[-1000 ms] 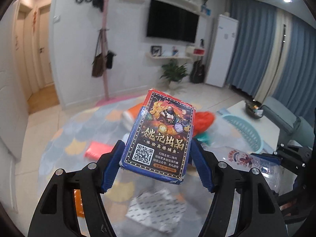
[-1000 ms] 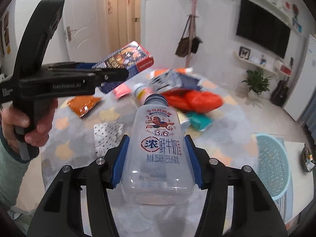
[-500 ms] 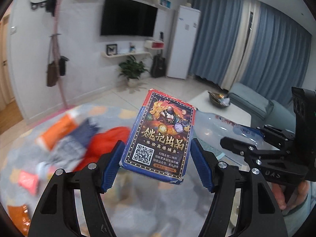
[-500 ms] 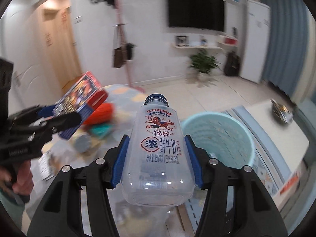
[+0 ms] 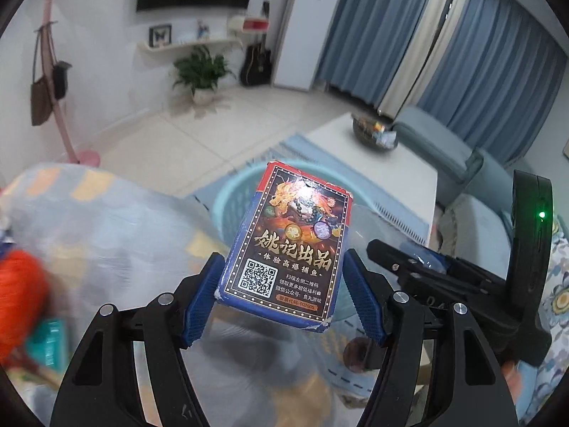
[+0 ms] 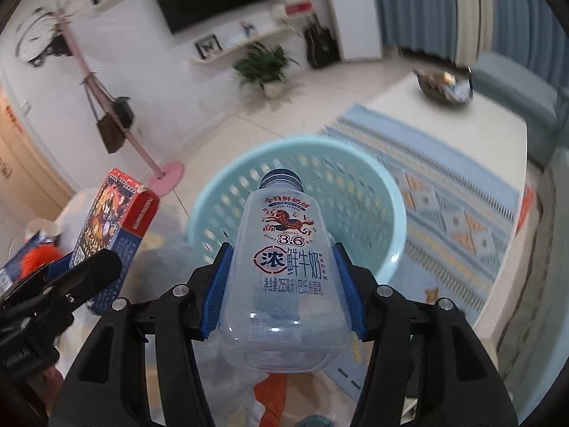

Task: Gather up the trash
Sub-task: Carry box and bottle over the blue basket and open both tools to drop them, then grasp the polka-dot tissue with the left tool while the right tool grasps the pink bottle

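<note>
**Q:** what've you got in each claw right now?

**A:** My left claw (image 5: 281, 293) is closed on a playing-card box (image 5: 290, 245), blue pads pressed on both long sides near its bottom end. The box stands upright and a bit tilted, QR code and gold Chinese lettering facing me, red top edge away from me. One bottom corner looks scuffed.

My right claw (image 6: 282, 286) is clamped around a clear plastic milk bottle (image 6: 282, 277), pads on its two flanks. It looks empty, with the blue cap (image 6: 281, 178) pointing away from me and the horse logo and "3.6" label up.

**Q:** and the bin?

**A:** It's a light blue perforated basket (image 6: 373, 199) on the floor, straight ahead of and below the right claw; the bottle's cap end lines up over its opening. From the left claw the basket (image 5: 234, 203) sits right behind the card box, mostly hidden by it. I can't tell what's inside it.

**Q:** how close are the two claws?

**A:** Near each other, side by side, not touching. In the right view the card box (image 6: 113, 235) is off to my left; in the left view the right claw (image 5: 409, 267) pokes in from the right.

**Q:** anything still lying around?

**A:** A blurry orange-red thing (image 5: 21, 299) and something teal (image 5: 49, 341) sit on the glass-topped desk (image 5: 124, 235), low to the left of the left claw. A patterned blue rug (image 6: 455, 213) lies beyond the basket.
</note>
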The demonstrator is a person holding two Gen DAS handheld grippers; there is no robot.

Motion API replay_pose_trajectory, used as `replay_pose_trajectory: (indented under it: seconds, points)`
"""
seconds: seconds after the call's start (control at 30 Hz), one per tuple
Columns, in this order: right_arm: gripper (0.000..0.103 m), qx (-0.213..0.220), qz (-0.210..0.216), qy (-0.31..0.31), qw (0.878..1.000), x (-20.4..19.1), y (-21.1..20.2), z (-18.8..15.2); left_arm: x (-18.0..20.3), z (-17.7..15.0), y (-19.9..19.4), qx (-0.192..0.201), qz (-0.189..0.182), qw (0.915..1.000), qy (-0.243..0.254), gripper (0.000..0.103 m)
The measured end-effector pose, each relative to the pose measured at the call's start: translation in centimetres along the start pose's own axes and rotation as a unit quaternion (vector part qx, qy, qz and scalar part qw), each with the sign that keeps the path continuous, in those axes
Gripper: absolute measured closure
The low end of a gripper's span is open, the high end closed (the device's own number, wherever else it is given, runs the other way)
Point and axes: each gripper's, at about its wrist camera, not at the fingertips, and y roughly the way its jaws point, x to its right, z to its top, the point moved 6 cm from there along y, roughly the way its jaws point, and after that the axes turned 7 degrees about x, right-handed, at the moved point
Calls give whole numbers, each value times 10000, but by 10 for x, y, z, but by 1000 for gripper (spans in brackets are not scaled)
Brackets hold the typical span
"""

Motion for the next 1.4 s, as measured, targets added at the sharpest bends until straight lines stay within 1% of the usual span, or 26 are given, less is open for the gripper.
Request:
replay_pose_trajectory:
  seconds: [0.13,0.23,0.27,0.3,0.37,0.53,0.57,0.7,0.77,0.87,1.03,1.07,1.2,1.27,1.4]
  points:
    - [50,-215,-114,150,9996,13,22,-11,6,-7,27,-306,-25,9995,-41,36]
    - [50,-291,-162,247,9991,20,30,-14,6,-9,36,-388,52,9992,-63,35]
    - [50,-276,-161,301,9990,22,31,-14,5,-10,36,-400,30,9991,-96,31]
    - [47,-271,-127,378,9988,24,31,-13,7,-10,38,-400,-6,9991,-134,28]
    - [47,-235,-62,441,9987,28,29,-12,6,-10,35,-378,-51,9991,-177,26]
    - [47,-232,4,401,9989,27,22,-15,4,-14,21,-257,-105,9995,-179,26]
    - [47,-251,39,409,9988,25,20,-17,9,-12,22,-240,-110,9995,-191,26]
    - [47,-271,103,350,9990,17,14,-22,6,-12,7,-107,-126,9996,-215,26]
    - [47,-238,167,301,9991,9,7,-22,3,-12,-9,14,-160,9996,-241,26]
    - [47,-125,286,149,9994,-7,-7,-19,-3,-11,-32,228,-117,9994,-244,26]
    - [47,105,584,-242,9979,-51,-36,-16,-18,-10,-85,671,-29,9972,-337,26]
    - [47,129,637,-296,9974,-58,-39,-17,-21,-11,-96,760,60,9965,-335,26]
    - [47,293,1015,-758,9915,-107,-64,-20,-38,-21,-137,1019,483,9931,-337,26]
    - [47,336,1225,-993,9869,-133,-74,-24,-54,-30,-159,1112,778,9897,-457,26]
    - [47,406,1702,-1612,9713,-191,-91,-39,-91,-49,-198,1211,1276,9812,-797,26]
